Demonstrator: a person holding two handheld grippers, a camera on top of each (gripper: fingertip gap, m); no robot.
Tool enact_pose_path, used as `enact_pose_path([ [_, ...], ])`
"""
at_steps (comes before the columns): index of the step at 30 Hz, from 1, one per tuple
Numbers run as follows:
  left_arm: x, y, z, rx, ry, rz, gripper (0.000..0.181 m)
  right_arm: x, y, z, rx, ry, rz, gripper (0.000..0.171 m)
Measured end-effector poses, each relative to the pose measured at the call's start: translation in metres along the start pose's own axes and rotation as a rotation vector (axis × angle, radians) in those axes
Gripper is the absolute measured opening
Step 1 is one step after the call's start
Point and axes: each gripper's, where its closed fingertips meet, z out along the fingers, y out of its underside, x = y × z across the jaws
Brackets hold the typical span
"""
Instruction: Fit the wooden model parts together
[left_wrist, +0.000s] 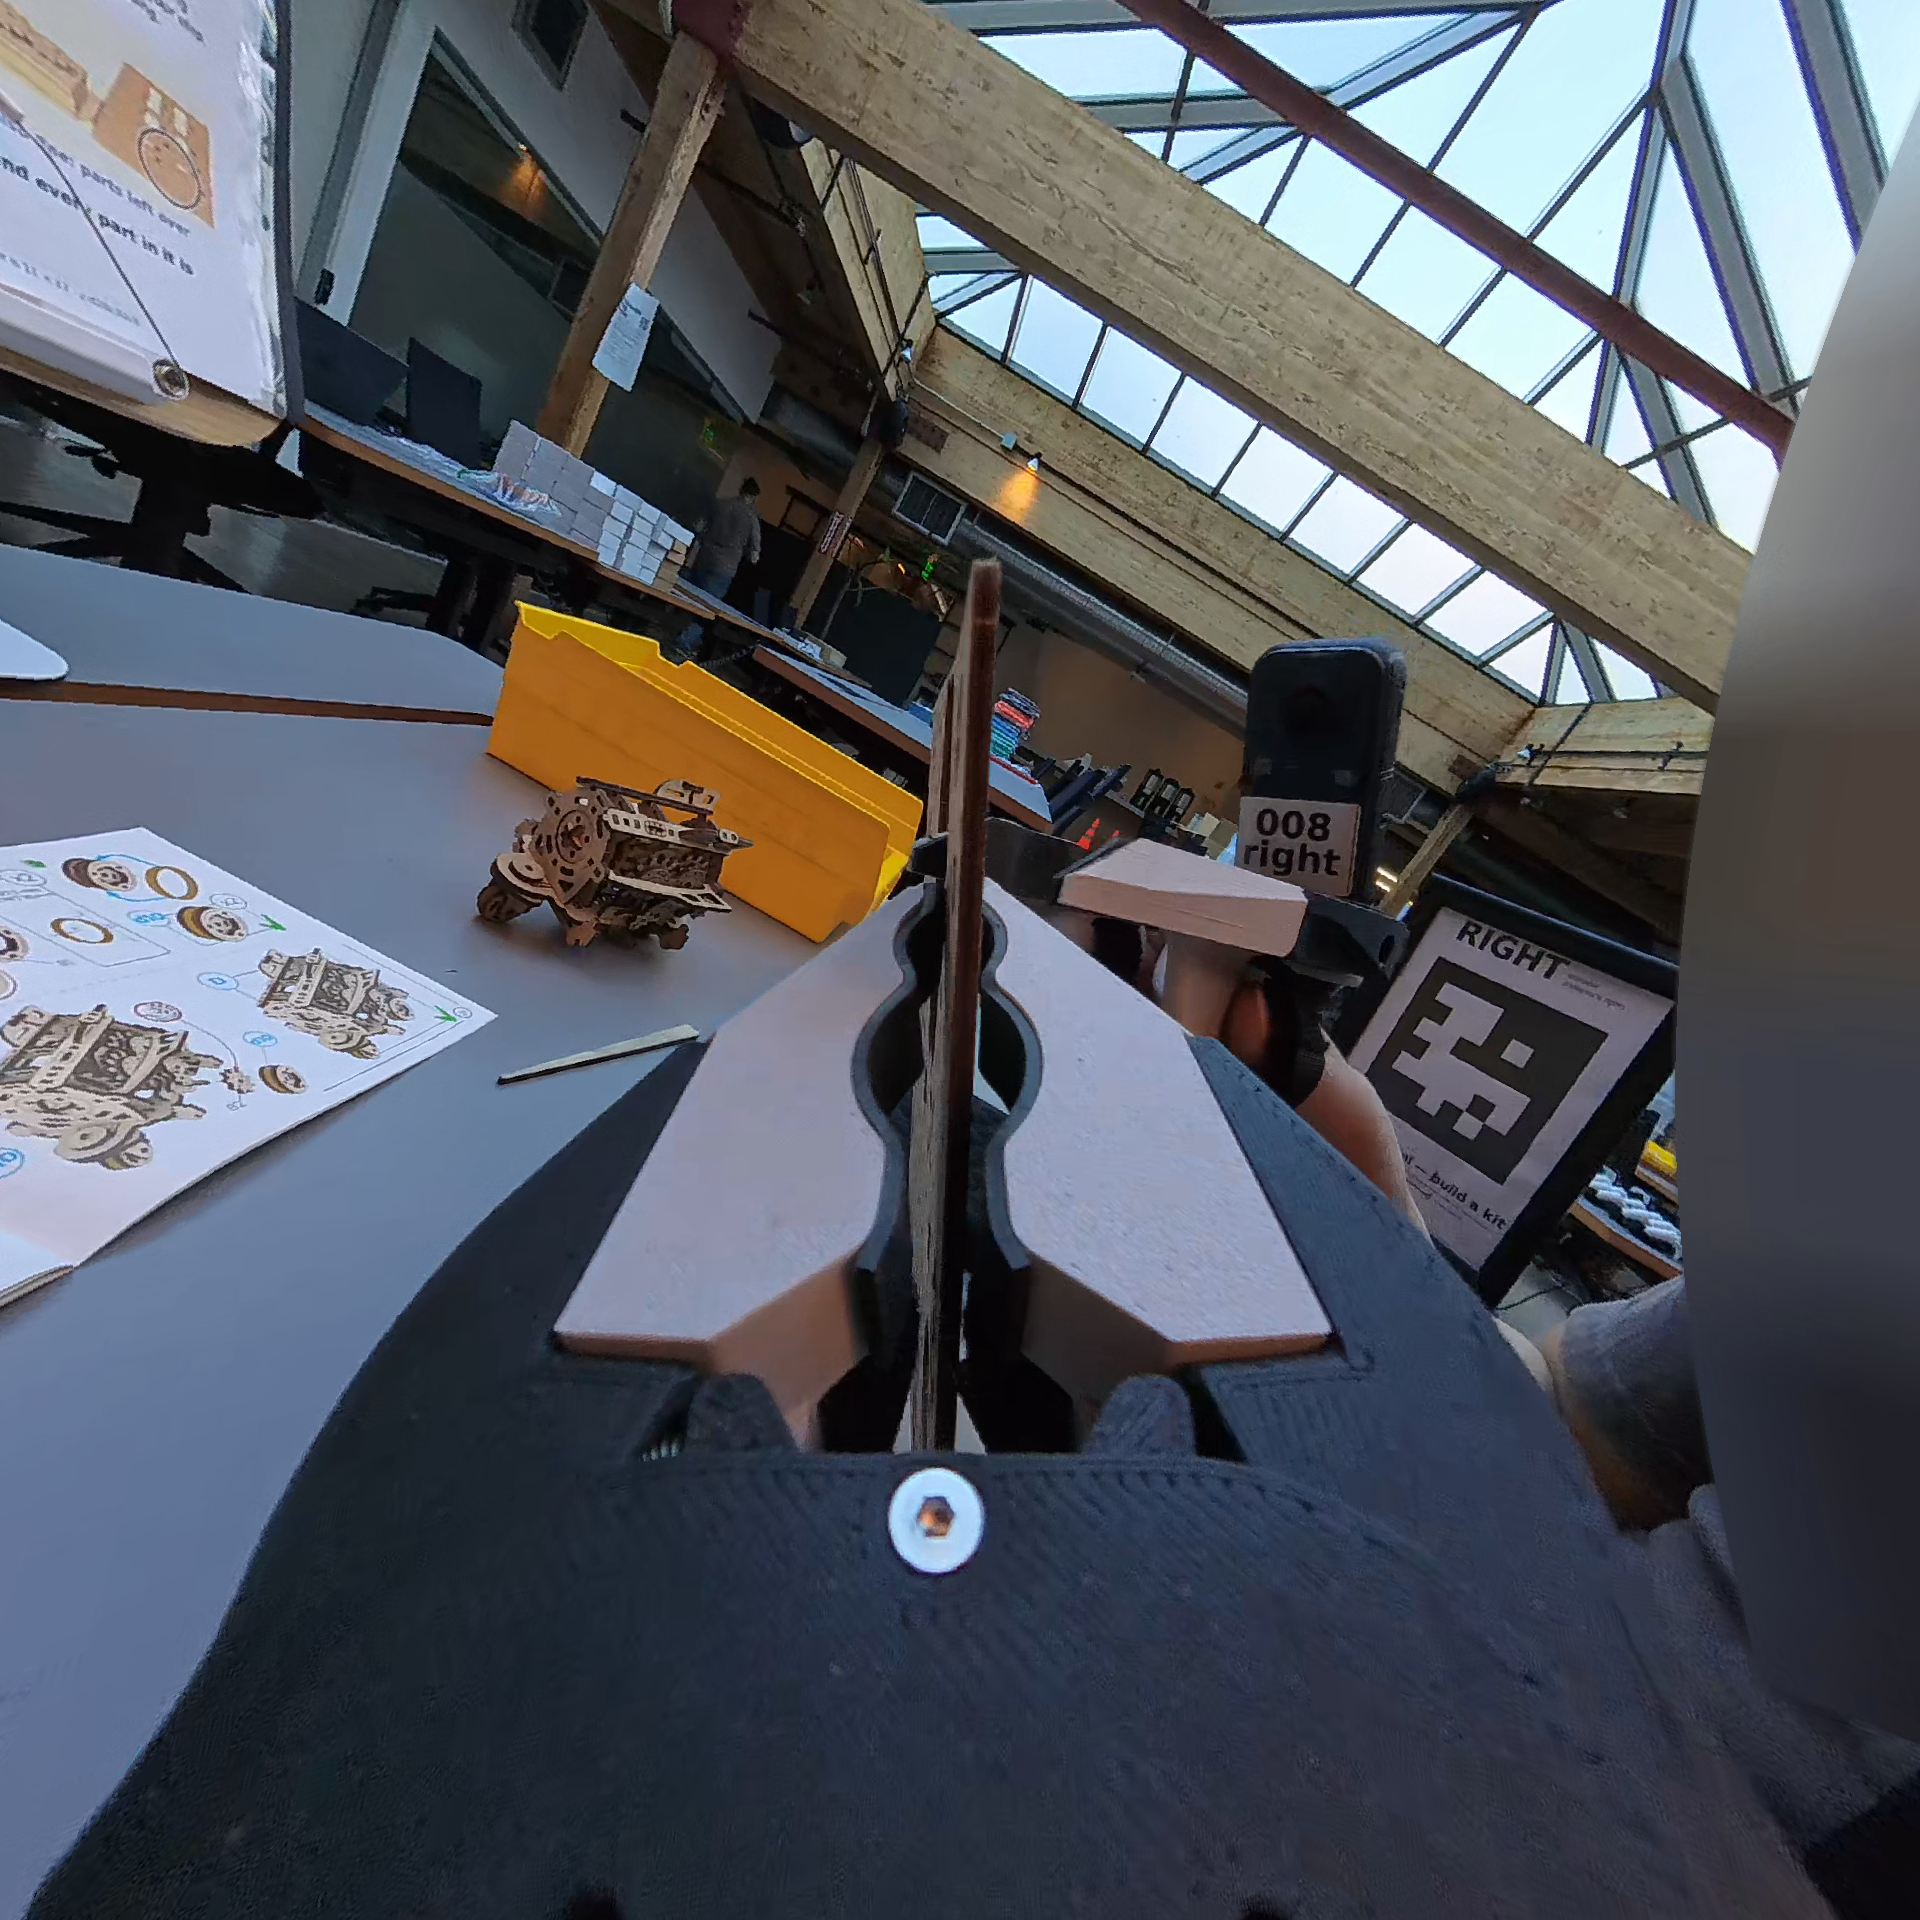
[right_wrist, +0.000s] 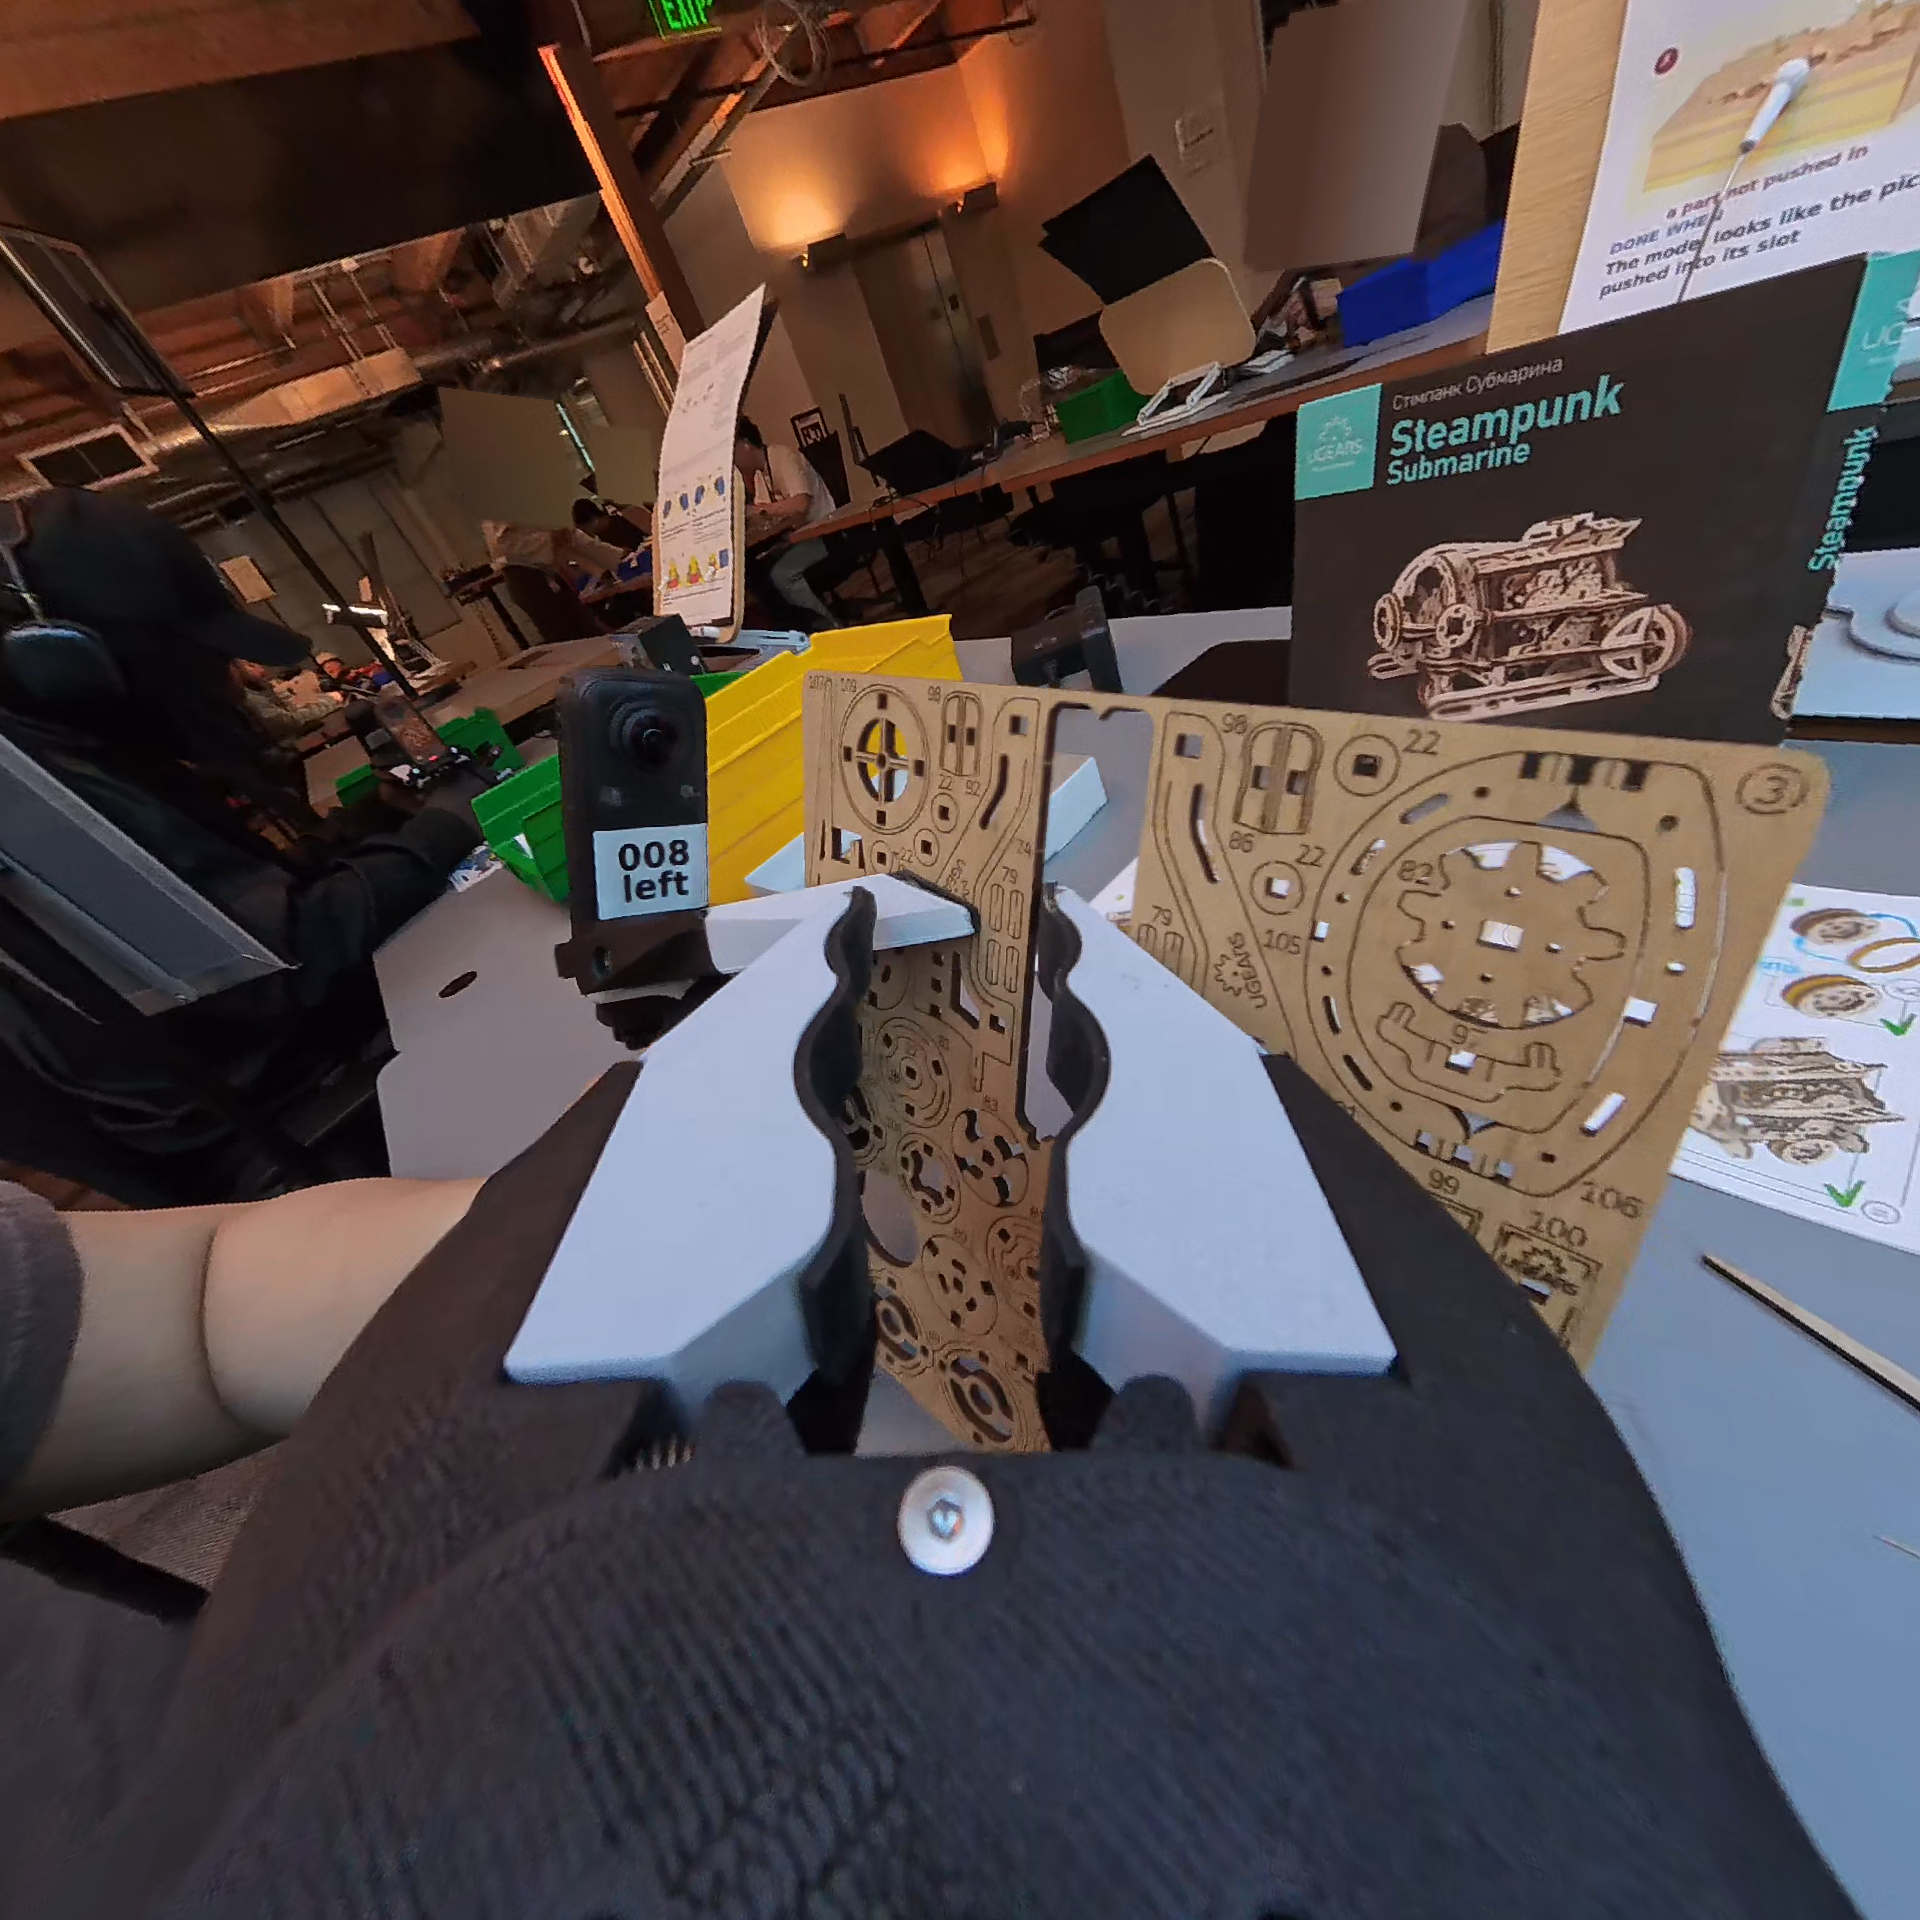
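Observation:
My left gripper (left_wrist: 951, 904) is shut on a thin plywood parts sheet (left_wrist: 961, 727) and holds it upright above the table, edge-on to its camera. In the right wrist view the sheet (right_wrist: 1455, 935) faces me, with laser-cut gears, rings and a long empty slot. My right gripper (right_wrist: 951, 909) is open, its fingertips right at the sheet's face beside that slot, gripping nothing. One of the left gripper's fingers (right_wrist: 831, 925) clamps the sheet's left part. A partly built wooden model (left_wrist: 613, 873) sits on the grey table (left_wrist: 312, 790).
A printed instruction sheet (left_wrist: 208, 1018) lies on the table at left. A thin wooden stick (left_wrist: 603, 1051) lies near it. A yellow bin (left_wrist: 707, 769) stands behind the model. The kit box (right_wrist: 1558, 520) stands upright behind the parts sheet. People sit at tables farther off. Left and right tips are no more than a few centimetres apart. Left tips and right tips are each some 25 cm from the partly built wooden model (left_wrist: 613, 873).

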Motion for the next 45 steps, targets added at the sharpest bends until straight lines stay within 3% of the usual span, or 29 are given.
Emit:
enact_pose_path([
  [4,0.001,0.001,0.001,-0.007,0.004,0.002,0.001,0.000,0.000,-0.003,-0.011,-0.041,0.059,0.029],
  [13,-0.005,0.016,0.005,-0.026,-0.039,-0.031,0.001,0.015,0.012,-0.007,-0.032,0.058,0.084,0.020],
  [21,0.004,0.053,0.014,-0.141,0.051,-0.197,0.012,0.031,0.037,-0.033,-0.111,0.078,0.182,0.011],
  [31,-0.015,0.058,0.004,-0.295,0.061,-0.271,0.017,0.043,0.055,-0.015,-0.183,0.067,0.229,0.015],
  [35,-0.025,0.059,0.002,-0.302,0.029,-0.312,0.008,0.047,0.056,-0.012,-0.173,0.058,0.262,0.013],
  [40,-0.033,0.062,0.000,-0.304,-0.037,-0.277,0.002,0.040,0.056,-0.009,-0.167,0.028,0.233,0.034],
  [45,-0.032,0.061,-0.001,-0.299,-0.058,-0.252,0.001,0.044,0.057,-0.009,-0.170,0.062,0.231,0.020],
])
